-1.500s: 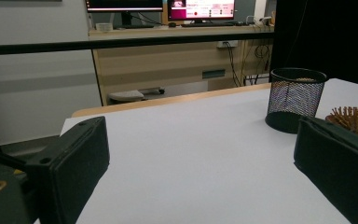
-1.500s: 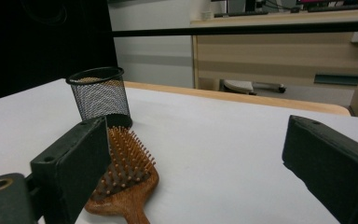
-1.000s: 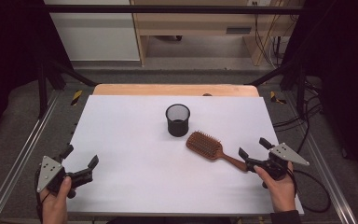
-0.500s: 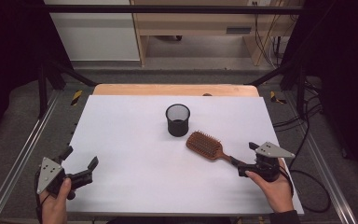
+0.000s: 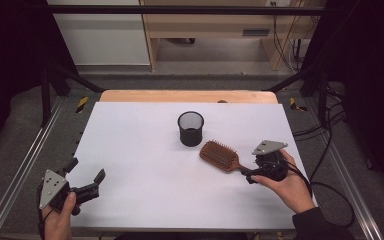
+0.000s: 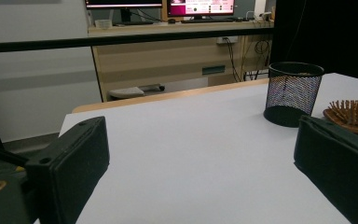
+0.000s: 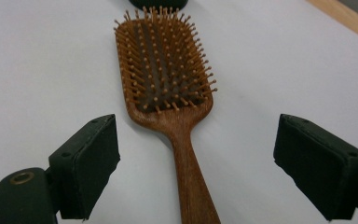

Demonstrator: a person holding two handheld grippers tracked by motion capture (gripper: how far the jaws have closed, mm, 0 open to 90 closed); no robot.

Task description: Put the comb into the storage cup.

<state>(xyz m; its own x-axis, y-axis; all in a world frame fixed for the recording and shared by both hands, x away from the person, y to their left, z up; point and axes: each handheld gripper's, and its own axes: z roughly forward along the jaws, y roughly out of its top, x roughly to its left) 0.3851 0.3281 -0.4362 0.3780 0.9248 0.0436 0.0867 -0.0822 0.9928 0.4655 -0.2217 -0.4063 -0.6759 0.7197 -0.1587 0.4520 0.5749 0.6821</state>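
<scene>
1. At the near left corner of the white table [image 5: 130,150]: left gripper [image 5: 87,176], black, two flat-padded jaws standing wide apart with nothing between them, held low over the surface and well clear of the work.
2. Centre, toward the far edge: mesh pen cup [image 5: 190,128], black perforated metal, round, open-topped, upright. It stands just beyond the brush head, near it but apart.
3. Right of centre: wooden hairbrush [image 5: 220,156], lying flat with bristles up. Paddle head, rounded rectangle, warm reddish-brown wood with visible grain; dark cushion set with rows of ball-tipped pegs. Slim handle tapers from the neck and runs toward the person.
4. Near right: right gripper [image 7: 196,172], jaws spread to either side of the handle, pads not touching it. The jaws have just been closing a little, with the handle lying between them.
5. Handling note, by judgement: the step is the grasp on the handle.
   - Keep the handle centred between the pads.
   - Lower until the pads flank its sides, then close square across it.
   - Smooth, narrow wood may roll or slip, so grip close to the neck, where it widens.
</scene>
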